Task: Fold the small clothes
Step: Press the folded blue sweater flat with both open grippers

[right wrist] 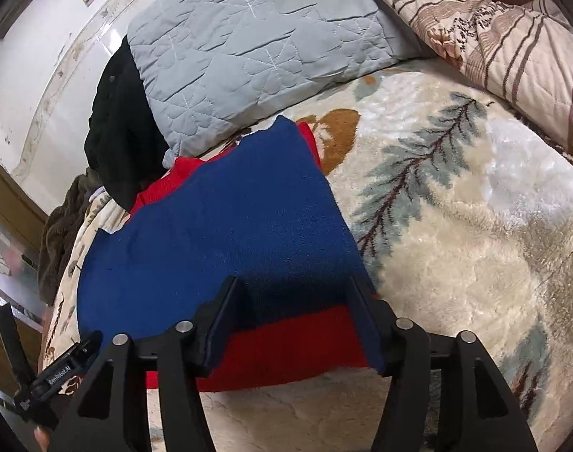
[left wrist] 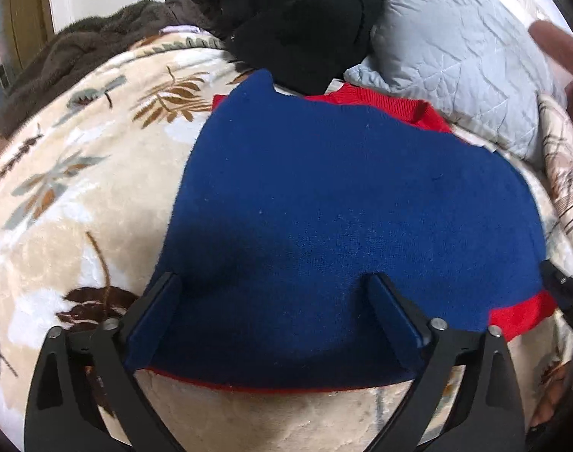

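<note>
A small blue knitted garment (left wrist: 343,188) with a red collar (left wrist: 380,101) and a red band (left wrist: 520,312) lies flat on the floral blanket (left wrist: 79,188). My left gripper (left wrist: 275,282) stands wide open over the garment's near edge, its fingers apart above the blue cloth and gripping nothing. In the right wrist view the same garment (right wrist: 218,226) stretches away from my right gripper (right wrist: 294,286). This gripper is open over the corner where the red band (right wrist: 286,346) meets the blue. The cloth lies flat between its fingers and is not pinched. Each gripper shows at the edge of the other's view.
A black clothing heap (left wrist: 297,19) and a grey quilted pillow (left wrist: 456,49) lie just beyond the garment. A brown fleece (left wrist: 79,52) is at the far left and a striped pillow (right wrist: 512,37) at the far right. Open blanket (right wrist: 456,226) spreads right of the garment.
</note>
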A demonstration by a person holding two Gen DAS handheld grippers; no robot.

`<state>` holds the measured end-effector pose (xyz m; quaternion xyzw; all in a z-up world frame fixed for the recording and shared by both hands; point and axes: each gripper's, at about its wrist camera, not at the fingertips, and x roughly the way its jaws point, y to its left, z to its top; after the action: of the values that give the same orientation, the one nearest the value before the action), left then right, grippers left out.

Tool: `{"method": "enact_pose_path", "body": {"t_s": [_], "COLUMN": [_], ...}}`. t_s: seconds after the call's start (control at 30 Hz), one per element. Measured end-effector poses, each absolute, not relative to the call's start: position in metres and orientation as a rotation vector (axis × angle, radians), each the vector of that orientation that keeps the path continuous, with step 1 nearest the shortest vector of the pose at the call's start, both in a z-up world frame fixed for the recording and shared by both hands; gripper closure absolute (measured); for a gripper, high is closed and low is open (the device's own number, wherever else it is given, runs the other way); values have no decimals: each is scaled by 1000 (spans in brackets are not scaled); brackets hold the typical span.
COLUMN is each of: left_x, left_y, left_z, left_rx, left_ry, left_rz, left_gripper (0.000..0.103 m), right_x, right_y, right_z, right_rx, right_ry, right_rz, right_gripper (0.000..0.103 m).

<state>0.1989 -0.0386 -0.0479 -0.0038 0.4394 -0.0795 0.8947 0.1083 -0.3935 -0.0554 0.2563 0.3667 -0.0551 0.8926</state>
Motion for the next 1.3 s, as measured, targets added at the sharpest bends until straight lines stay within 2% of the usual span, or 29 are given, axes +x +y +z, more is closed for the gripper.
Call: {"method": "enact_pose_path", "body": {"t_s": [0.3, 0.6, 0.87, 1.07, 1.13, 1.23, 1.3], "left_x": [198, 197, 197, 190, 189, 197, 201], "left_y": [-41, -41, -38, -27, -26, -28, -32], "left_z": [-53, -54, -50, -34, -30, -43, -49], "left_rx": [12, 18, -16, -90, -98, -90, -53], "left_ry": [906, 902, 884, 823, 806, 882, 905], "left_rz": [-165, -166, -180, -173, -172, -182, -169], "left_gripper": [0, 0, 0, 0, 0, 0, 0], "right_x": [116, 120, 119, 107, 110, 121, 122], "right_y": [-367, -366, -368, -372, -378, -381, -377], "right_z": [-55, -56, -51, -32, -38, -60, -58], "right_rx": [356, 392, 400, 373, 385, 378, 342], "right_ry": [800, 794, 798, 702, 742, 879, 869], "right_rz": [-148, -150, -133, -202, -229, -274, -282], "right_gripper": [20, 9, 9, 9, 9, 10, 11]}}
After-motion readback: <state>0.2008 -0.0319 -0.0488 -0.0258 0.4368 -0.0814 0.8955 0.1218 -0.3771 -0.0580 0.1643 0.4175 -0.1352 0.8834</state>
